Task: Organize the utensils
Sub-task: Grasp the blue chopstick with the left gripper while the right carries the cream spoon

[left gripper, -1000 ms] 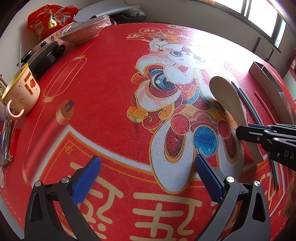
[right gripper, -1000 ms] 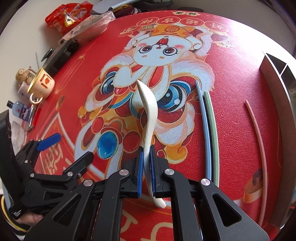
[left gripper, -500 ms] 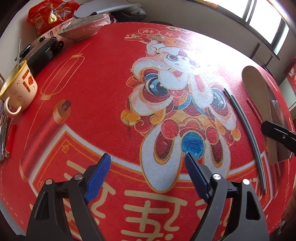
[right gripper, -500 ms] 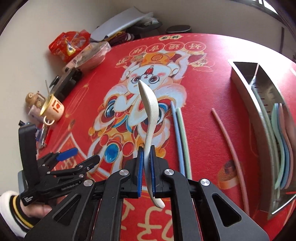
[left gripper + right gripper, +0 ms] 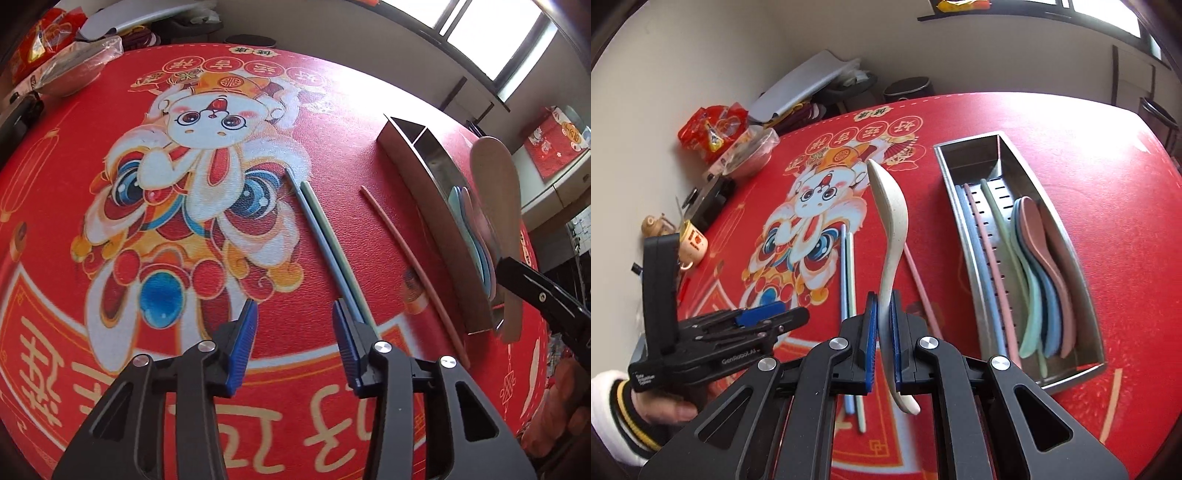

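Starting at nine o'clock, my left tool point(image 5: 291, 332) hangs over the red table point(image 5: 110, 92) with its jaws closing and nothing between them. The blue and green chopsticks point(image 5: 325, 243) lie just past its right finger, toward one o'clock. If those jaws finish closing here they grab air, or the right finger nudges the pair and scatters it.

Next comes the pink chopstick point(image 5: 406, 254), alone on the table at about two o'clock, easy to roll away with a careless sweep.

At three o'clock stands the metal tray point(image 5: 1082, 332), already holding chopsticks and a stack of coloured spoons point(image 5: 1041, 273). My right tool point(image 5: 882, 332) is clamped on the handle of the cream spoon point(image 5: 890, 218), bowl up, held above the table short of the tray. The grip sits low on a thin handle, so I judge the spoon could swivel, clip the tray wall, or land across the chopstick slot.
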Motion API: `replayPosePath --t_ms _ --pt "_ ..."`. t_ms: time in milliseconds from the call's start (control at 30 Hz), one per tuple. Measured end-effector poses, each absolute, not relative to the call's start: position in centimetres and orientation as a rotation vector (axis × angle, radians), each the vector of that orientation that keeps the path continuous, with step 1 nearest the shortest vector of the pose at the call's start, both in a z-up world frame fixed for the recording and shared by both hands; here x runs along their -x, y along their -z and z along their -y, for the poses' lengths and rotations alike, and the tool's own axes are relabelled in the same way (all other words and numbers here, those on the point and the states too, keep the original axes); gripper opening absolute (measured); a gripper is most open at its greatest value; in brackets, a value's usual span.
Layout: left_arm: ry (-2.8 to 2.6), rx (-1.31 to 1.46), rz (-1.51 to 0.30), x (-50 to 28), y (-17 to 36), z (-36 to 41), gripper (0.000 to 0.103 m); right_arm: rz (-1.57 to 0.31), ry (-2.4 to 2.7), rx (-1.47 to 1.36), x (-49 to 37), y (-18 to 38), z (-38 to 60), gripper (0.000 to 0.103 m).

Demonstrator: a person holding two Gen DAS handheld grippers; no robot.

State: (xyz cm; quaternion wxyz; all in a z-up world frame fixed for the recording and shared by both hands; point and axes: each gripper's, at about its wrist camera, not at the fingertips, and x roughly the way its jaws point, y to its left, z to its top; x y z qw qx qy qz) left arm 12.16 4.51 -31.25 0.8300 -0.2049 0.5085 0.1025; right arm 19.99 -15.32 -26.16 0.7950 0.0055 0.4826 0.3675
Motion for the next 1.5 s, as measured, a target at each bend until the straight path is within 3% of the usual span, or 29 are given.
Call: replayPosePath --t_ms 567,1500 --pt "-0.369 0.482 -1.095 -15.3 32.8 -1.8 0.017 -1.01 -0.854 -0.051 -23.7 25.9 21.8 0.007" --pt "-0.37 0.339 -1.104 -15.0 33.2 0.8 0.01 -1.021 -0.816 -0.11 -24.2 26.1 24.2 0.007"
